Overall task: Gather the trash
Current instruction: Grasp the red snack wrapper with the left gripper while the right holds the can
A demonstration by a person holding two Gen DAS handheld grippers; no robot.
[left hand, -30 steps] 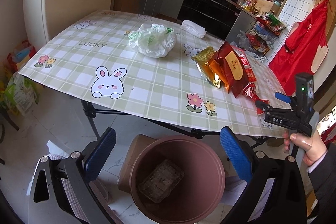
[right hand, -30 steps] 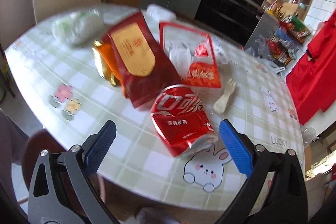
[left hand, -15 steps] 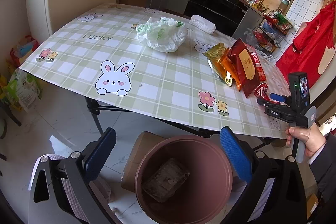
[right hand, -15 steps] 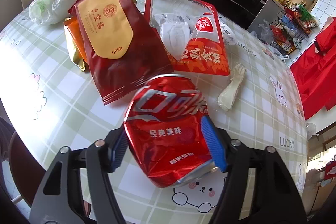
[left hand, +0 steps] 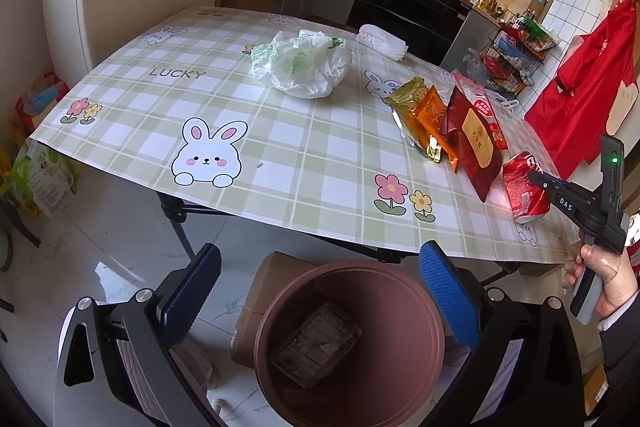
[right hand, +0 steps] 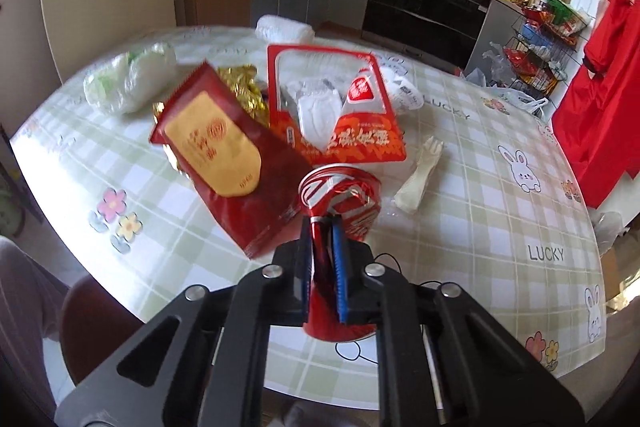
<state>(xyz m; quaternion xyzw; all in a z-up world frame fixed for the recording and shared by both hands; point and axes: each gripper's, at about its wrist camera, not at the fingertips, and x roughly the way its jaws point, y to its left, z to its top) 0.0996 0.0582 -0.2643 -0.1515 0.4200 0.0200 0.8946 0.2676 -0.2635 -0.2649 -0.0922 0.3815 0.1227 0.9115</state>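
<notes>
We see the green-checked table [left hand: 280, 147] strewn with wrappers, and below its near edge the round brown plastic bin [left hand: 352, 343], a crumpled packet at its bottom. Our left gripper [left hand: 318, 291] hangs spread wide above that bin, holding nothing. Our right gripper [right hand: 324, 259] is pinching the crushed red soda can [right hand: 344, 199] at the table's near edge, beside the dark red snack bag [right hand: 232, 163].

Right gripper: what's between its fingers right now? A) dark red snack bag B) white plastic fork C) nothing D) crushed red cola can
D: the right gripper has its blue fingers pinched on the crushed red cola can, at the table edge.
</notes>
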